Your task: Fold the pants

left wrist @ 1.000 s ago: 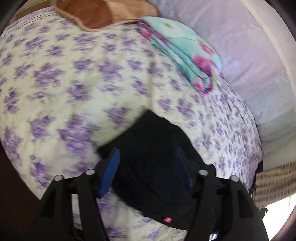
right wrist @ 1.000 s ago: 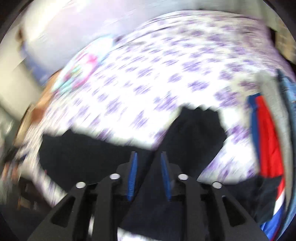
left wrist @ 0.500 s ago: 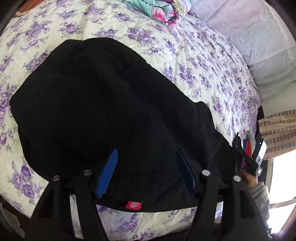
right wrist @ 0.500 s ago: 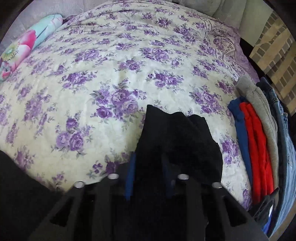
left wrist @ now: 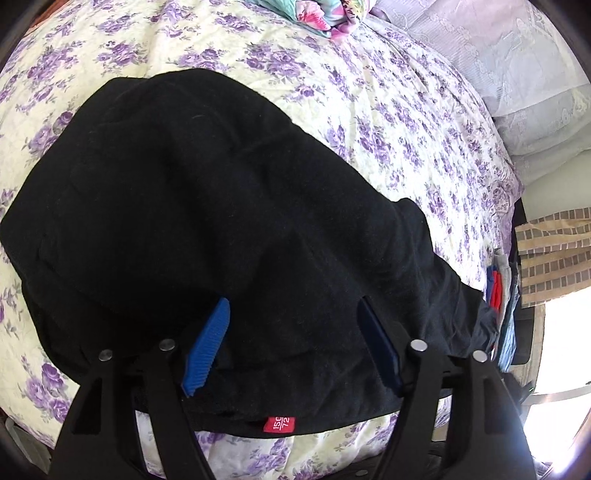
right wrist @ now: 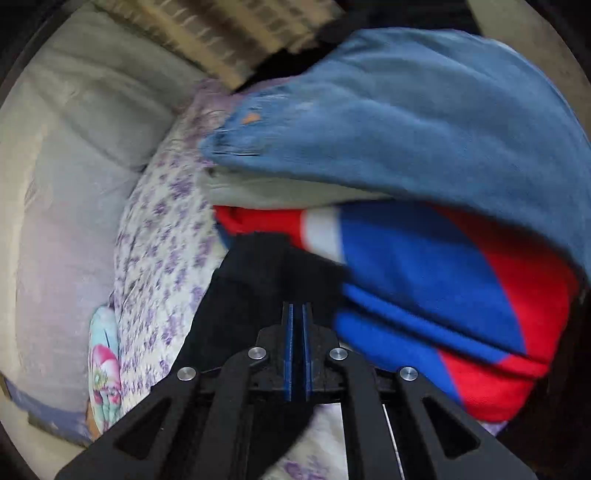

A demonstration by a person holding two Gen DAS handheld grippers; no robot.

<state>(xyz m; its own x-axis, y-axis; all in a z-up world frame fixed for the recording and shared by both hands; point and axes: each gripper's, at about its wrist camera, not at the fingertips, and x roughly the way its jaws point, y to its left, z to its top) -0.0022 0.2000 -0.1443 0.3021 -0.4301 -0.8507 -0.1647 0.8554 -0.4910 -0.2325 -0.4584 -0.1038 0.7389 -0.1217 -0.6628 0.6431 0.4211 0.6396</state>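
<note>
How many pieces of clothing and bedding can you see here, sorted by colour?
Black: 1, the black pants spread on the bed
Blue denim: 1, the jeans on top of the pile
Grey: 1, a grey garment under the jeans
Red and blue: 1, a red and blue garment, perhaps more than one piece
Turquoise floral: 1, a folded cloth
Total: 5

One pair of black pants (left wrist: 207, 206), spread directly under the left claw. One red label (left wrist: 279, 424) on its hem, below the claw's fingers. One stack of folded garments (right wrist: 424, 229) right of the right claw; three visible layers counted: blue, grey, red-and-blue. One floral bundle (left wrist: 317, 14) far ahead.
</note>
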